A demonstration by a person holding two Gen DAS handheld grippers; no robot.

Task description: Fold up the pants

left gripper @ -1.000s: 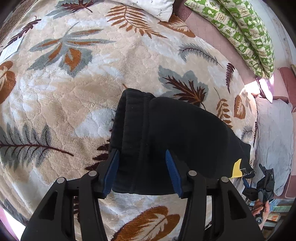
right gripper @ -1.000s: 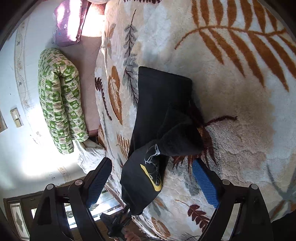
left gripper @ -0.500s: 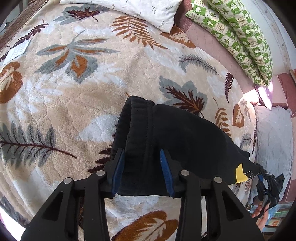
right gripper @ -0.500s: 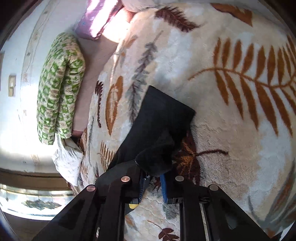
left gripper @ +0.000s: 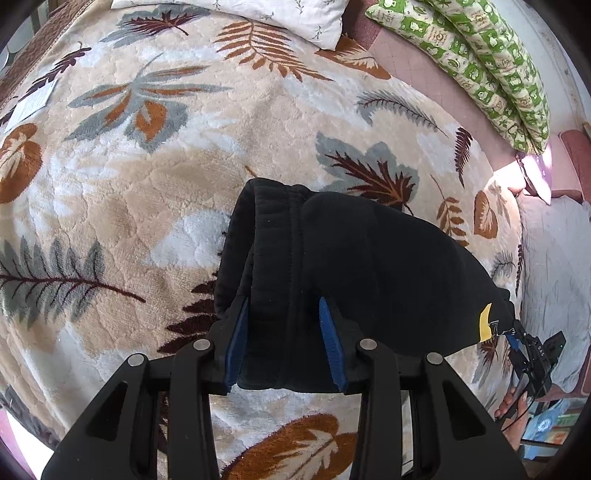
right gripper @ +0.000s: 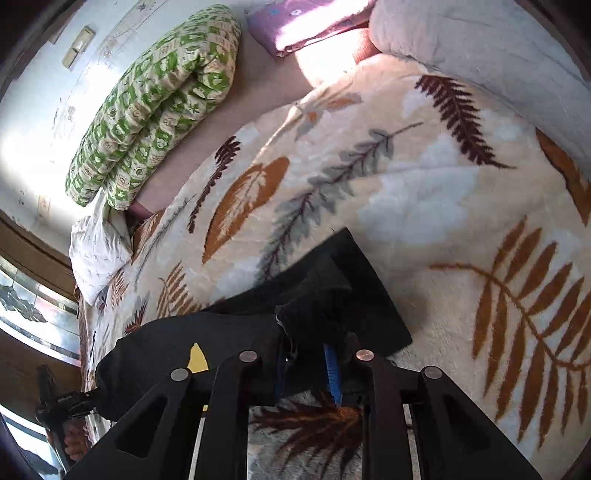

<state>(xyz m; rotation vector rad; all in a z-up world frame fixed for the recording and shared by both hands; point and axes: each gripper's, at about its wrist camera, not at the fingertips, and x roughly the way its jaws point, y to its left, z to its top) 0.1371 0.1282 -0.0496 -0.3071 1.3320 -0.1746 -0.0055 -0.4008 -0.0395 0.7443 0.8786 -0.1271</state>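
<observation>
Black pants lie stretched over a leaf-patterned blanket. My left gripper is shut on the ribbed waistband, with a blue pad on each side of it. At the far right of this view a yellow tag marks the other end, where the right gripper shows small. In the right wrist view my right gripper has a bunch of the pants between its pads, raised off the blanket. Its jaws are opening. The left gripper shows at the lower left.
A green patterned rolled quilt lies along the wall beside the blanket. A white pillow sits at the head end. A grey cover borders the blanket's right side. A person's hand holds the right gripper.
My left jaws closed in on the waistband. The right gripper rolled over and its wide jaws came together on the pants fabric, which now rises off the blanket.
</observation>
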